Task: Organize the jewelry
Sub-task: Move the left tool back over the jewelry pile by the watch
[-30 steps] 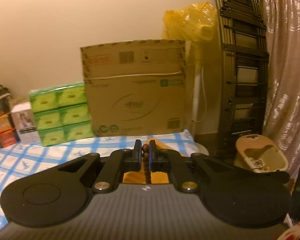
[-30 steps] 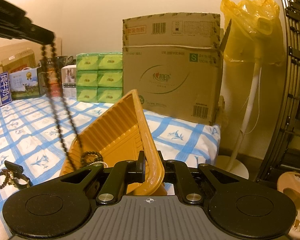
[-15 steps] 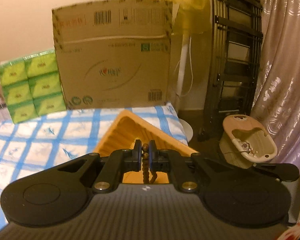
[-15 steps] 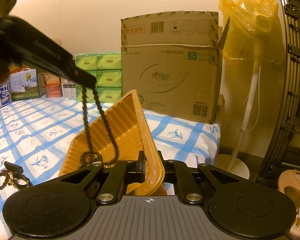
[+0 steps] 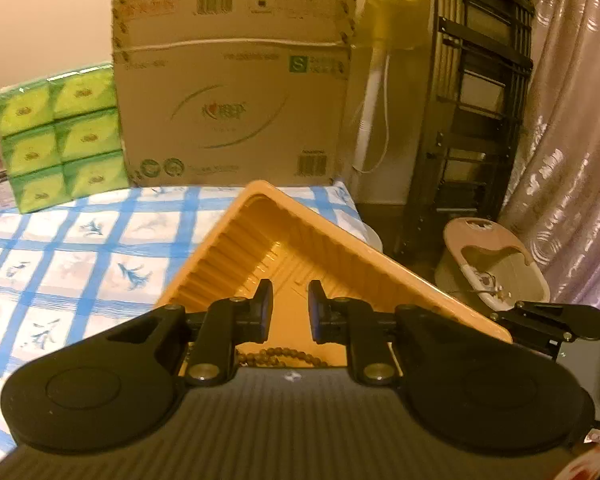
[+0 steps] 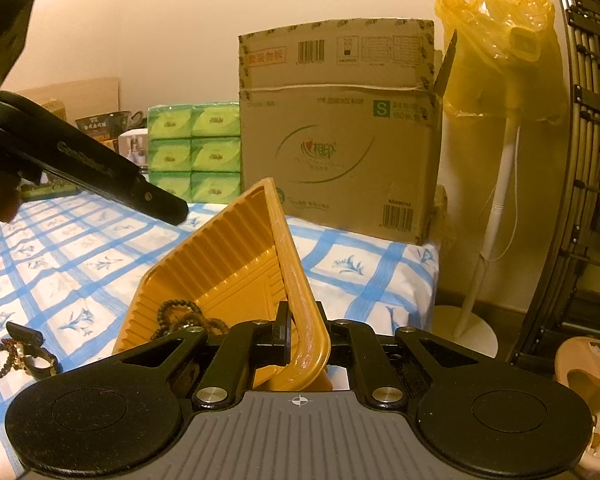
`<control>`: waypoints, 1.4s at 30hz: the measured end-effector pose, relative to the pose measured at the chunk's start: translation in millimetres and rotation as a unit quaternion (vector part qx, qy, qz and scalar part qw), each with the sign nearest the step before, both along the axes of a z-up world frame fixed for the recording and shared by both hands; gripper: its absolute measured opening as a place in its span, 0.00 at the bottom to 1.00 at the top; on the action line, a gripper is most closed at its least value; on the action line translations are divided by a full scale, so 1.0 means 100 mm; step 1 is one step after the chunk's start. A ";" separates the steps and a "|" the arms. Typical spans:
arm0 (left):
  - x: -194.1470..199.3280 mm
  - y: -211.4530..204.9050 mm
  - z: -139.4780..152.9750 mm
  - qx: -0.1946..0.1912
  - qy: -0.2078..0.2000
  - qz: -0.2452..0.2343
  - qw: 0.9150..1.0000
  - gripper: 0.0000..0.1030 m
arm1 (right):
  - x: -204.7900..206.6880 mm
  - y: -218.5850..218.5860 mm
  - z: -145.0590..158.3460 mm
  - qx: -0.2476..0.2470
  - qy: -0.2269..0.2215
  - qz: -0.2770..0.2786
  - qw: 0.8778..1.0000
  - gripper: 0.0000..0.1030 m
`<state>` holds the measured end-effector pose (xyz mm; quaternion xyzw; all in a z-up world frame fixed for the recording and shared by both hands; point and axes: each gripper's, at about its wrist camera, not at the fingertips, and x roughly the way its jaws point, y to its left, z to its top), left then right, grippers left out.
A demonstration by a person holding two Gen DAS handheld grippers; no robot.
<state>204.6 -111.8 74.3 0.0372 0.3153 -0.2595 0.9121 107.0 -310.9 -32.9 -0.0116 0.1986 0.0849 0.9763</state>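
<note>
Bracelet [image 6: 4, 358] of dark beads, far left on the blue-checked cloth [image 6: 80, 256], beside a small black clip [image 6: 22, 332], not yet gathered. Further right, left claw [image 5: 289, 306] poised above the orange tray [image 5: 340, 256], jaws opening and now empty, nothing between the pads. A second ago clamped on a long string of brown beads dangling down into the tray; now let go. Beads [image 6: 180, 318] heaped in the near left corner of the tray, a few showing just under the left claw in its own view [image 5: 280, 357]. Means one piece delivered to the tray, and the left claw free for the next. Right of that, right claw [image 6: 302, 336] clenched on the tray's near rim, tipping the tray up on edge toward the left, unchanged from a second ago. Likely next: back left to the bracelet on the cloth. Risk, as a guess: tilted tray letting the heap slide if the right grip eases too fast. Behind, green tissue packs [image 6: 194, 152], then a cardboard box [image 6: 340, 128], then a fan under yellow plastic [image 6: 500, 40] at far right.
</note>
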 end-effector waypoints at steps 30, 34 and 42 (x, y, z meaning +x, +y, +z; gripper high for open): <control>-1.28 2.09 -0.71 0.055 0.029 0.296 0.953 0.26 | -0.05 -0.02 -0.01 -0.003 0.003 -0.005 1.000 0.08; -1.37 1.99 -0.92 0.060 0.046 0.280 0.957 0.27 | -0.05 -0.02 0.00 -0.005 0.003 -0.005 1.000 0.08; -1.29 1.67 -1.16 0.097 0.044 0.232 0.967 0.27 | -0.05 -0.03 0.00 -0.007 0.003 -0.004 1.000 0.08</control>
